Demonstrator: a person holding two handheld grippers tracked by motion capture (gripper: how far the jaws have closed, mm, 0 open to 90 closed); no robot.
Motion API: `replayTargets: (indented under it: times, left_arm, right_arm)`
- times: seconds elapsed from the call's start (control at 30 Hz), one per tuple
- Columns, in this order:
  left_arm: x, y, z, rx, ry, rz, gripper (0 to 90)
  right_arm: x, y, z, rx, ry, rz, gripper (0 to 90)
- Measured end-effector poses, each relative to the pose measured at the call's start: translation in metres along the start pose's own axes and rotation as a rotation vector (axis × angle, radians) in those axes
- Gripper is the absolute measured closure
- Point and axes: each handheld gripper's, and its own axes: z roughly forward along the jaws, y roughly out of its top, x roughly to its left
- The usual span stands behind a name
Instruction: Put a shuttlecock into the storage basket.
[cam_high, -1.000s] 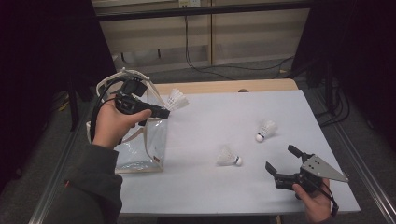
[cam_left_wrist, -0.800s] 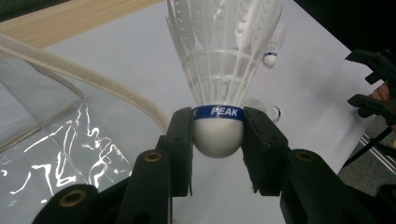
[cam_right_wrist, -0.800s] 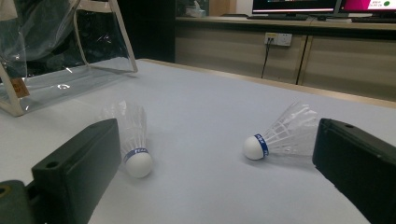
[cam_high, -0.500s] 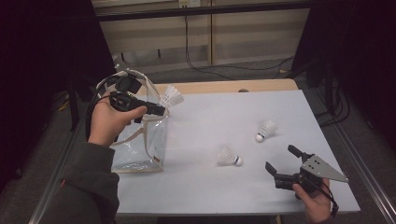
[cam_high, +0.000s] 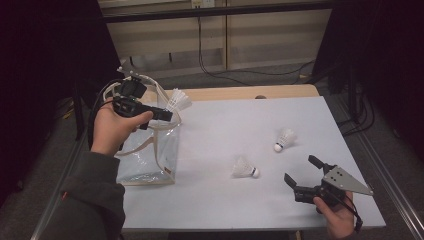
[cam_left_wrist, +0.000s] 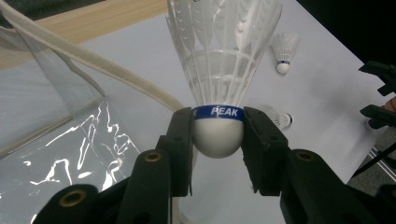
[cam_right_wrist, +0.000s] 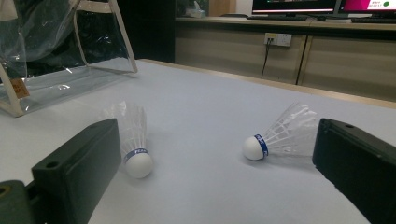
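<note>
Shuttlecock (cam_left_wrist: 219, 70) pinched at its cork by left tool (cam_left_wrist: 218, 140) over clear bag (cam_high: 150, 155) at frame left, not yet dropped; two more (cam_high: 246, 167) (cam_high: 283, 139) left on tabletop (cam_high: 215, 195), right tool (cam_high: 305, 172) spread.

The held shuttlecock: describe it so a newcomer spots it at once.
Find the clear bag at the table's left edge. Above its open top, the left gripper is shut on a shuttlecock. The other two shuttlecocks lie loose on the white surface.
</note>
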Motion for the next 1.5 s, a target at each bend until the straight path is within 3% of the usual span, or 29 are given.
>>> replayTargets:
  times: [0.67, 1.5]
  left_arm:
    - [0.01, 0.001, -0.006, -0.014, 0.03, -0.021, 65.2]
    - [0.03, -0.004, -0.014, -0.04, 0.09, -0.087, 65.2]
  right_arm:
    - [0.0, 0.0, 0.0, 0.0, 0.003, 0.0, 1.0]
    - [0.0, 0.0, 0.0, 0.0, 0.003, 0.0, 1.1]
